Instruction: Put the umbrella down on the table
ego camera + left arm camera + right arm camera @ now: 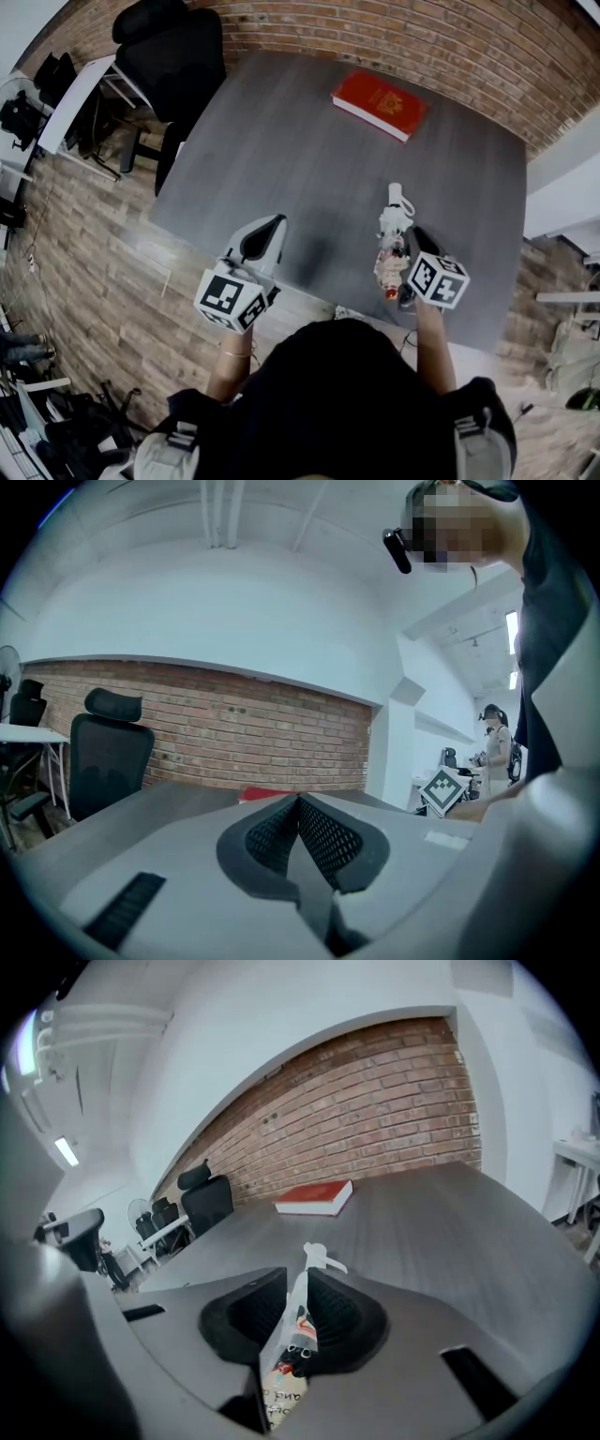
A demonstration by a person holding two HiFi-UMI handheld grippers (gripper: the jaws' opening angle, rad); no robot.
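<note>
From the head view, the right gripper (405, 236) is clamped on a folded, pale printed umbrella (393, 234) over the near edge of the grey table (281, 141). The umbrella's white end points towards a red book (380, 103) at the table's far side. Its near end is partly covered by the gripper's marker cube, and this view does not show whether the umbrella touches the table. The left gripper (275, 225) is held near the table's left front edge, with a black chair (173, 56) beyond the far left corner.

In the left gripper view, the left gripper (298, 803) has its ribbed pads pressed together with nothing between them. Only a red sliver of the book (262, 795) shows above them.

In the right gripper view, the right gripper (300, 1288) pinches the umbrella (292, 1335) between its pads. The white tip sticks out past them, and the lower part runs out of frame. The book (316, 1197) lies well apart on the table (450, 1222).
</note>
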